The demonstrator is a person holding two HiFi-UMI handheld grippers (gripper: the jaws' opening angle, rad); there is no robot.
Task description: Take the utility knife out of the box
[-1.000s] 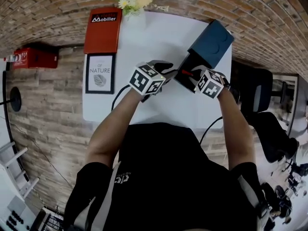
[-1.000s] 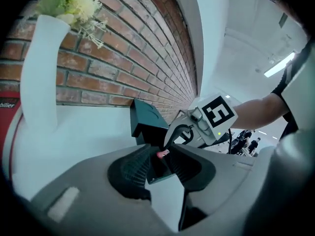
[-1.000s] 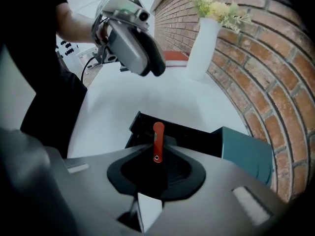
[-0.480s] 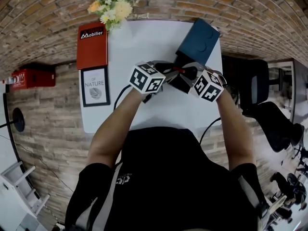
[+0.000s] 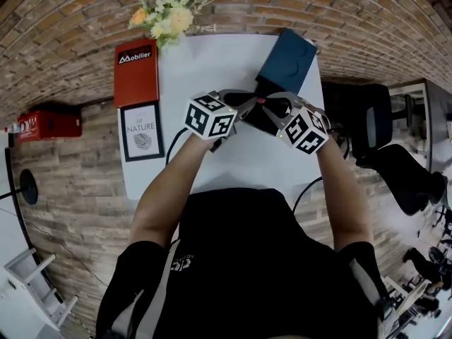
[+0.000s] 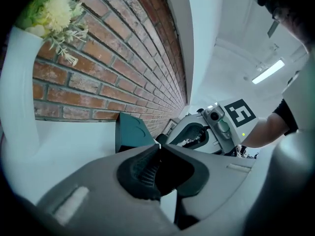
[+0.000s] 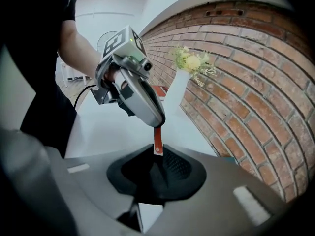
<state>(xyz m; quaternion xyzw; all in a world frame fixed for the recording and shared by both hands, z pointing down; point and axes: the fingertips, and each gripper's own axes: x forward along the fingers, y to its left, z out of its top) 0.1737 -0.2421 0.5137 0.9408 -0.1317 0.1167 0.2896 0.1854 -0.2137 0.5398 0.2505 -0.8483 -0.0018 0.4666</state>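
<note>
The utility knife is a thin red strip that stands up out of my right gripper, which is shut on its lower end. My left gripper comes in from above, and its jaws are closing on the knife's upper end. In the head view both grippers meet tip to tip over the box, with a bit of red knife between them. The dark blue box lies on the white table, lid tilted open. In the left gripper view my left gripper has its jaws nearly together, with the box behind.
A vase of flowers stands at the table's far edge against the brick wall. A red book and a framed card lie along the left side. A black chair is at the right.
Both grippers have risen from the box and come together. The red knife has come up with the right gripper, and the left gripper's jaws have gone from wide to nearly together around it.
</note>
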